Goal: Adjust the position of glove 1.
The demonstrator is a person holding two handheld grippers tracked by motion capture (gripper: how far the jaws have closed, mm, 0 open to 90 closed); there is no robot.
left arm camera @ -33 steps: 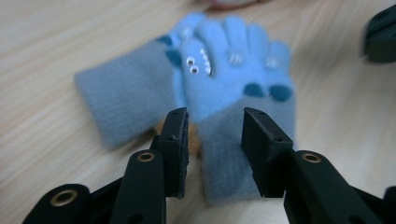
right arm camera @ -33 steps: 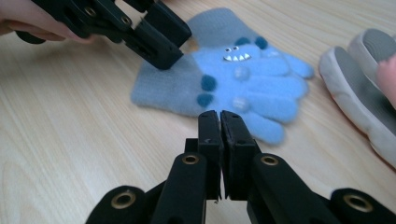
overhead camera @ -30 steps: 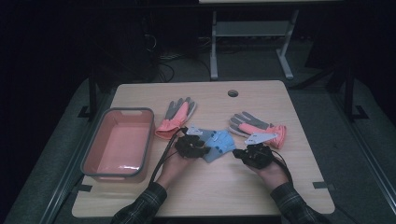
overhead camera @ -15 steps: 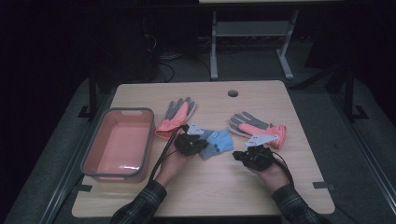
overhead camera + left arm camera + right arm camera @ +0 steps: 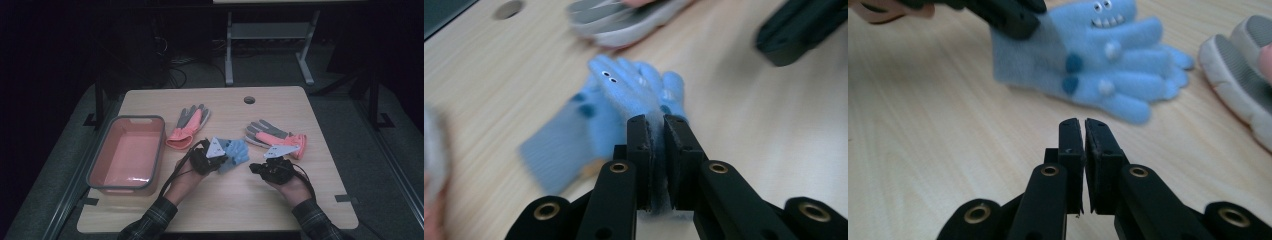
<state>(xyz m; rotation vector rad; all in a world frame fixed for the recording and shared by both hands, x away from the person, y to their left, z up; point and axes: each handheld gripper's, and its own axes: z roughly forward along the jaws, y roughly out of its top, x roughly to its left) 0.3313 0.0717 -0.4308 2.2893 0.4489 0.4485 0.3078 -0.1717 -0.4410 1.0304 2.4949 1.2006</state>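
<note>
Blue glove [image 5: 634, 95] fabric is pinched in my left claw [image 5: 656, 125]; my right claw [image 5: 1084, 125] sits closed, empty. Next, I'd lift it toward the pink bin [image 5: 100, 165].

blue gloves: 1 [image 5: 235, 152], small, with a monster face, googly eyes and dots
grey/coral gloves: 2, one [image 5: 189, 127] left of the blue glove, one [image 5: 274, 138] to its right
bins: 1, coral tub with grey rim [image 5: 161, 145], at the table's left side
grippers: 2, left gripper [image 5: 654, 131] and right gripper [image 5: 1084, 131]
hands: 2, one per gripper
tables: 1 wooden top [image 5: 320, 165]
holes in tabletop: 1 [image 5: 249, 99], near the far edge
</note>
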